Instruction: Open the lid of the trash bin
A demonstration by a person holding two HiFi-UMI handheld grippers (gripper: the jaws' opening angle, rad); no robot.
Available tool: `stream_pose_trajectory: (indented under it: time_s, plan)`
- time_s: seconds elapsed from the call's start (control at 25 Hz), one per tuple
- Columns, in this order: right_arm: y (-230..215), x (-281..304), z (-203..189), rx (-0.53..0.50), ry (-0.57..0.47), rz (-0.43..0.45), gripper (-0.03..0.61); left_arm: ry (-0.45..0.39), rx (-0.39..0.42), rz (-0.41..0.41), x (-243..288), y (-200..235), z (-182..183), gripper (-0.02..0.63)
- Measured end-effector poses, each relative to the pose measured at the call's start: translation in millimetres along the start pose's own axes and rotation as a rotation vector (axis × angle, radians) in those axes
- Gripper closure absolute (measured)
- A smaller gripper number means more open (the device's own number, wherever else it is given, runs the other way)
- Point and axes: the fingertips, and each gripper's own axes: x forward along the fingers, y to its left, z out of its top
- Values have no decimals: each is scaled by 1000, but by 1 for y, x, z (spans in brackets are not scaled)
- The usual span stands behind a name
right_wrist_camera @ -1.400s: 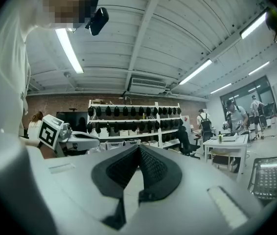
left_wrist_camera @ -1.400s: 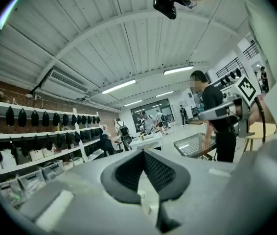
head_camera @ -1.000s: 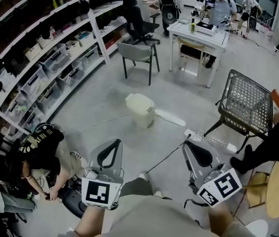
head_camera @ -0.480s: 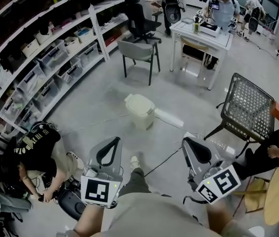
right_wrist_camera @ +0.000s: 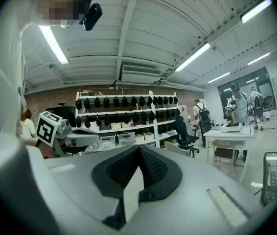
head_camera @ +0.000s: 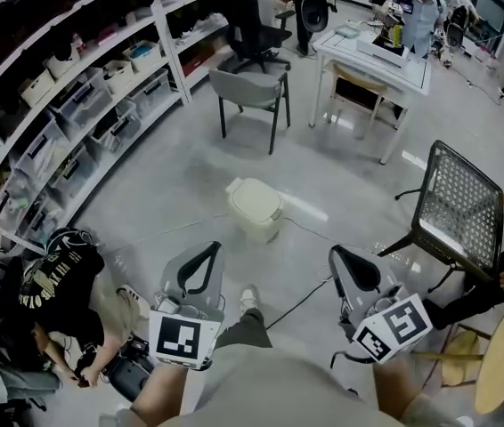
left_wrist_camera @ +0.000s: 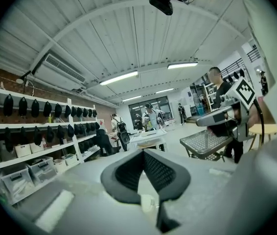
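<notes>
The cream trash bin (head_camera: 254,207) stands on the grey floor with its lid down, in the middle of the head view. Both grippers are held in the air short of it, pointing toward it. My left gripper (head_camera: 209,249) hangs just below and left of the bin, jaws shut on nothing. My right gripper (head_camera: 335,254) is off to the bin's lower right, also shut and empty. In the left gripper view the left gripper (left_wrist_camera: 143,152) shows its tips meeting; the right gripper (right_wrist_camera: 138,147) shows the same in its own view. Neither gripper view shows the bin.
A grey chair (head_camera: 250,92) and a white table (head_camera: 372,56) stand beyond the bin. A metal mesh chair (head_camera: 457,207) is at the right, long shelves (head_camera: 74,105) at the left. A crouching person (head_camera: 60,283) is at the lower left. A cable (head_camera: 301,296) crosses the floor.
The view has moved forward across the floor; the bin now sits slightly lower and nearer the grippers. Both grippers stay shut and level.
</notes>
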Motion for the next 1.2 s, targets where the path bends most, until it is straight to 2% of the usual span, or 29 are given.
stream_pose_trajectory:
  time_s: [0.28, 0.52, 0.64, 0.96, 1.2]
  plan:
    - [-35, 121, -2, 8, 74, -70, 575, 37, -19, -51, 87, 91, -17, 611]
    - [-66, 203, -4, 39, 115, -113, 575, 85, 12, -83, 143, 155, -38, 611]
    - [-80, 225, -13, 42, 133, -117, 575, 106, 17, -93, 162, 166, -51, 611]
    - [-119, 267, -67, 130, 235, -81, 575, 212, 18, -75, 204, 175, -105, 611]
    - [-163, 298, -129, 165, 349, -43, 575, 302, -48, -34, 236, 177, -148, 611]
